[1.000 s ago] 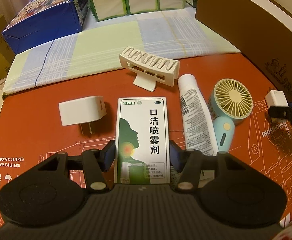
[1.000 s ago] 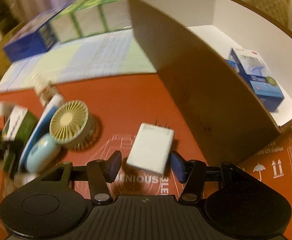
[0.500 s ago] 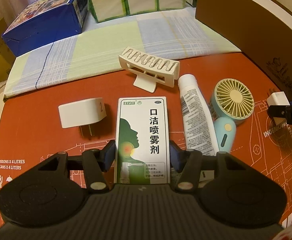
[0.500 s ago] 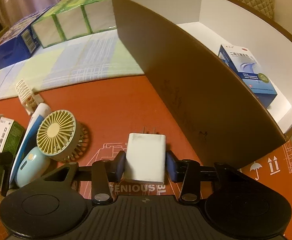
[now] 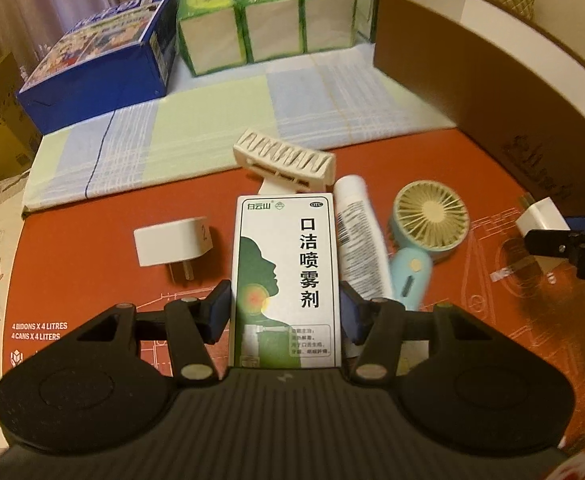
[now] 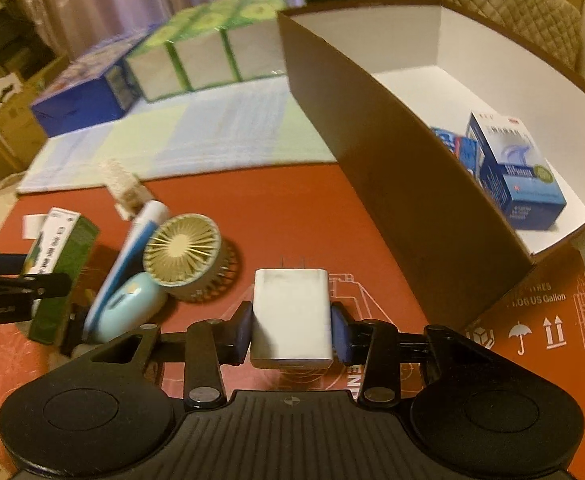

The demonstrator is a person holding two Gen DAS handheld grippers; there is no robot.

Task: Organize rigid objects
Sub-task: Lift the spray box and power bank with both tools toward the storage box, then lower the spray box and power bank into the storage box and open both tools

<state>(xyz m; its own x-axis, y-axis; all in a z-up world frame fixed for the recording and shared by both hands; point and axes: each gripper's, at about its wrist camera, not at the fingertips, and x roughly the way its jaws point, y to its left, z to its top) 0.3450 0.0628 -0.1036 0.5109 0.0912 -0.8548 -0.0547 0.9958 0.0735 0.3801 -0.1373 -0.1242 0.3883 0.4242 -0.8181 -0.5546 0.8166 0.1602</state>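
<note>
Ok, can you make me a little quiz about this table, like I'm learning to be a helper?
1. True or false: the left tool is shut on the green and white spray box.
2. What does the right tool hold? A) the mint handheld fan B) the white charger C) the white tube
3. Fill in: inside the brown cardboard box there are already ___ medicine boxes, blue in colour.

Key
1. True.
2. B, the white charger; its jaws have just been closing on it. The mint handheld fan and the white tube lie on the red mat.
3. Two.
</note>
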